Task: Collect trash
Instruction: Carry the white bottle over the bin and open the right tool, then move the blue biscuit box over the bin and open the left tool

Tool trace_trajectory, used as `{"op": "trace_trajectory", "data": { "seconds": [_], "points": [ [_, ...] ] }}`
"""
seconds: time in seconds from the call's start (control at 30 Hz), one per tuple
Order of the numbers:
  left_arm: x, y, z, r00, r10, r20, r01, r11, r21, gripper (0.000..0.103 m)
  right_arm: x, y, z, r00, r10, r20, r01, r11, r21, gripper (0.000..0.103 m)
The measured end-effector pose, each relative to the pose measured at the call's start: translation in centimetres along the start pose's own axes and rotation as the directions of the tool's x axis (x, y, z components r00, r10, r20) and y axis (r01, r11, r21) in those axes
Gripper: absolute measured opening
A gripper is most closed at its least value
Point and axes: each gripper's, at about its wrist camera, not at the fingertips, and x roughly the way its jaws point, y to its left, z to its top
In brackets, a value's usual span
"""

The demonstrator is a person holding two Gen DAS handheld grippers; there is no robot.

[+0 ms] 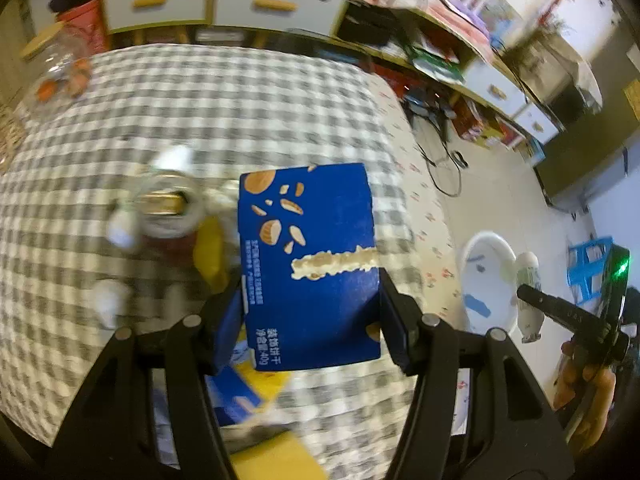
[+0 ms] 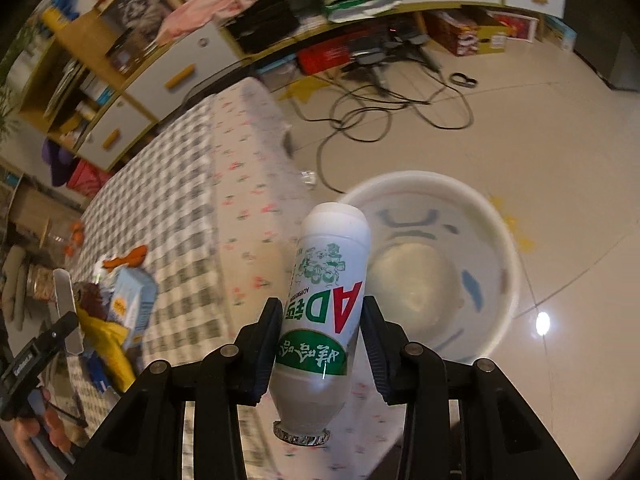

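Observation:
My left gripper is shut on a dark blue biscuit box, held above the checked tablecloth. Under and beside the box lies more trash: a round tin, a yellow wrapper and white scraps. My right gripper is shut on a white bottle with a green and red label, turned cap down past the table's edge. Beyond the bottle a white basin stands on the floor. The left wrist view shows the same basin and the bottle at the right.
On the table sits a pile with a light blue carton and yellow wrapping. Black cables trail over the tiled floor behind the basin. Low cabinets with drawers line the wall. A blue stool stands at the right.

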Motion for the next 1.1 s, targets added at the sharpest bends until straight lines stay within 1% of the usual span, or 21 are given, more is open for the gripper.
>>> {"op": "trace_trajectory", "data": {
  "seconds": [0.1,0.33,0.5,0.63,0.67,0.7,0.77,0.93,1.1],
  "points": [
    [1.2,-2.4,-0.2,1.0,-0.012,-0.019,0.013,0.999,0.036,0.062,-0.2,-2.3,0.2,1.0,-0.02,-0.002,0.02,0.999,0.034,0.041],
    [3.2,-7.3,-0.8,0.997,-0.058,-0.047,0.062,0.994,0.093,0.062,0.4,-5.8,0.3,0.997,-0.064,-0.03,0.067,0.994,0.088,0.041],
    [5.2,-10.2,-1.3,0.993,-0.084,-0.086,0.095,0.987,0.132,0.062,1.1,-6.7,0.2,0.994,-0.095,-0.046,0.099,0.992,0.084,0.041],
    [6.7,-12.4,-1.7,0.989,-0.096,-0.111,0.114,0.979,0.17,0.062,1.2,-7.3,0.1,0.994,-0.099,-0.05,0.102,0.992,0.08,0.042],
    [7.0,-13.0,-1.9,0.989,-0.097,-0.116,0.117,0.977,0.178,0.062,1.1,-7.4,0.0,0.994,-0.099,-0.051,0.103,0.992,0.079,0.044],
    [7.4,-13.6,-2.0,0.988,-0.099,-0.121,0.121,0.974,0.189,0.062,0.9,-7.6,-0.1,0.994,-0.1,-0.049,0.103,0.992,0.077,0.051],
    [7.9,-14.7,-2.3,0.986,-0.104,-0.129,0.129,0.97,0.206,0.062,0.5,-7.8,-0.1,0.994,-0.101,-0.035,0.103,0.992,0.075,0.058],
    [9.2,-16.8,-2.6,0.983,-0.117,-0.143,0.149,0.959,0.239,0.062,-0.8,-9.0,-0.6,0.996,-0.087,-0.024,0.089,0.993,0.08,0.059],
    [10.4,-18.8,-3.1,0.98,-0.126,-0.155,0.166,0.946,0.278,0.062,-1.7,-10.8,-1.2,0.995,-0.1,-0.02,0.102,0.989,0.103,0.06]
  ]
}}
